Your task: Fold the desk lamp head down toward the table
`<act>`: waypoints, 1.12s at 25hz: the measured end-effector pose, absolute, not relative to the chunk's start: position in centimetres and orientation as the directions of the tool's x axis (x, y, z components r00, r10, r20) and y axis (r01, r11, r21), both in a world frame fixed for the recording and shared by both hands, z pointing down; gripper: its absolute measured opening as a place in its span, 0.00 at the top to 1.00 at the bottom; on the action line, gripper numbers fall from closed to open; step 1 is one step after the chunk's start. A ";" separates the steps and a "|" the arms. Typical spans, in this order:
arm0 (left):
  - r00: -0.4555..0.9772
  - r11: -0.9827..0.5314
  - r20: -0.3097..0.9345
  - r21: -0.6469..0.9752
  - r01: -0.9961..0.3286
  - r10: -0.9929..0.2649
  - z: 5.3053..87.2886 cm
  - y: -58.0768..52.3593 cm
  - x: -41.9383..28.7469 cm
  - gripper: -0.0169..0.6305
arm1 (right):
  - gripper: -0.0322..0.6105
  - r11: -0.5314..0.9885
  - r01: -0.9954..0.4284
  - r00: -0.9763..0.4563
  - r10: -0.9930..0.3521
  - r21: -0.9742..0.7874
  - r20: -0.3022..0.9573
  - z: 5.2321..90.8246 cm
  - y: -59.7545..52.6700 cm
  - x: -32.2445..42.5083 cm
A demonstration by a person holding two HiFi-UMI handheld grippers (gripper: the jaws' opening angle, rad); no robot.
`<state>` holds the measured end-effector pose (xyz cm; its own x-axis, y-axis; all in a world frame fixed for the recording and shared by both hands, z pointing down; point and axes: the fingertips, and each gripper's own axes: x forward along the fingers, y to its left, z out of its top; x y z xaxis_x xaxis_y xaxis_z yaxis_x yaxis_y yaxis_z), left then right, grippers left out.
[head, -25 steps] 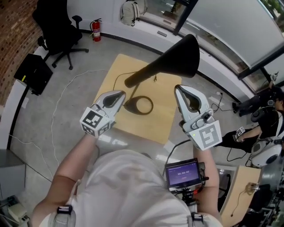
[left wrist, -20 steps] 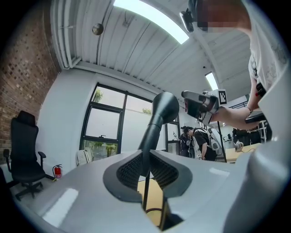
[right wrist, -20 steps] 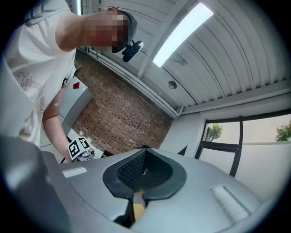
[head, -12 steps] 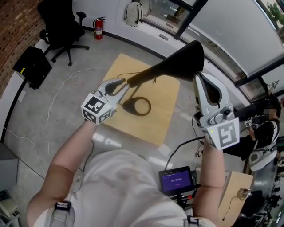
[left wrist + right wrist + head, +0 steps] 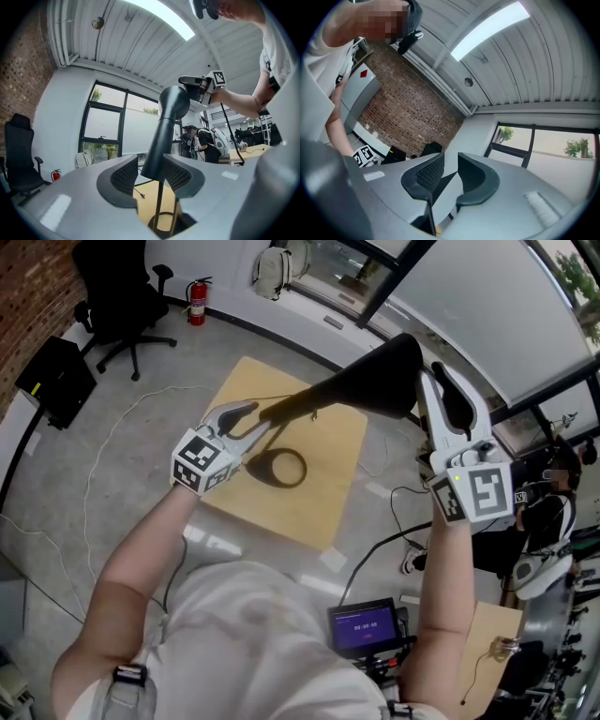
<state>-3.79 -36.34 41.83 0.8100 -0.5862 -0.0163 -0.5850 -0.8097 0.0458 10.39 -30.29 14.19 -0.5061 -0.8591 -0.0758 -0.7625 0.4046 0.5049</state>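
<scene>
A black desk lamp stands on the wooden table (image 5: 323, 498): ring base (image 5: 281, 468), thin stem, thick arm (image 5: 305, 406) and cone head (image 5: 384, 376) raised to the right. My left gripper (image 5: 248, 421) points level at the arm's lower end. In the left gripper view its jaws (image 5: 152, 171) are opening, with the arm (image 5: 161, 136) between the pads and a gap on the left side. My right gripper (image 5: 439, 373) is up beside the head's rim. Its jaws (image 5: 450, 171) are opening, and a dark edge of the lamp head (image 5: 439, 187) shows just past the gap.
An office chair (image 5: 117, 296), a fire extinguisher (image 5: 197, 301) and a backpack (image 5: 272, 266) stand along the far wall. White cable (image 5: 122, 456) trails on the floor left of the table. A small screen (image 5: 364, 624) hangs at my waist. A person (image 5: 553, 493) sits at the right.
My right gripper has risen from beside the table's right part to the lamp head. My left gripper has moved forward onto the lamp arm. Both pairs of jaws have come apart.
</scene>
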 end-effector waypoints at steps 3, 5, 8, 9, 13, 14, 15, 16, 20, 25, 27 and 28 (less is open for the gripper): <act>0.836 -0.836 -0.001 0.039 -0.548 -0.549 42.5 -36.5 -3.2 0.66 | 0.70 0.386 -0.783 -0.468 -0.882 0.487 -0.053 14.5 -31.3 10.9; 0.855 -0.854 0.007 0.044 -0.518 -0.518 42.8 -36.6 -2.7 0.61 | 0.65 0.375 -0.794 -0.444 -0.895 0.479 -0.036 14.7 -31.8 11.1; 0.883 -0.881 0.016 0.057 -0.470 -0.470 43.4 -36.8 -1.8 0.53 | 0.55 0.378 -0.790 -0.425 -0.905 0.483 0.013 15.5 -32.6 10.9; 0.890 -0.888 0.021 0.056 -0.456 -0.455 43.6 -36.9 -1.4 0.52 | 0.53 0.383 -0.785 -0.421 -0.906 0.487 0.033 15.9 -32.9 10.8; 0.908 -0.907 0.035 0.043 -0.420 -0.418 44.0 -37.1 -0.1 0.51 | 0.53 0.401 -0.764 -0.417 -0.905 0.505 0.087 16.9 -33.8 10.5; 0.911 -0.910 0.037 0.041 -0.413 -0.411 44.0 -37.2 0.1 0.51 | 0.54 0.402 -0.758 -0.415 -0.905 0.514 0.095 17.0 -34.0 10.3; 0.913 -0.913 0.038 0.039 -0.406 -0.405 44.0 -37.3 0.1 0.52 | 0.54 0.400 -0.751 -0.412 -0.906 0.525 0.102 17.0 -34.2 10.0; 0.916 -0.915 0.042 0.037 -0.402 -0.400 44.1 -37.4 0.0 0.52 | 0.54 0.397 -0.745 -0.407 -0.907 0.536 0.106 17.0 -34.4 9.7; 0.912 -0.916 0.091 0.005 -0.401 -0.399 44.7 -37.8 -0.4 0.56 | 0.54 0.356 -0.737 -0.362 -0.926 0.575 0.110 17.0 -35.2 9.0; 0.913 -0.919 0.107 -0.002 -0.395 -0.393 44.9 -37.6 0.0 0.60 | 0.54 0.312 -0.730 -0.315 -0.943 0.608 0.106 16.9 -35.4 9.0; 0.915 -0.923 0.121 -0.006 -0.386 -0.384 45.1 -37.2 -0.5 0.61 | 0.55 0.311 -0.731 -0.313 -0.944 0.607 0.106 17.0 -35.1 8.6; 0.918 -0.925 0.127 -0.006 -0.379 -0.377 45.4 -36.9 -1.0 0.61 | 0.55 0.304 -0.735 -0.303 -0.947 0.606 0.107 17.0 -34.7 8.1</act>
<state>-0.96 -36.89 45.36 0.9177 -0.3767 0.1265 -0.3790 -0.9254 -0.0059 8.15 -34.73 17.05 -0.3034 -0.9469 0.1068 -0.7349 0.3038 0.6063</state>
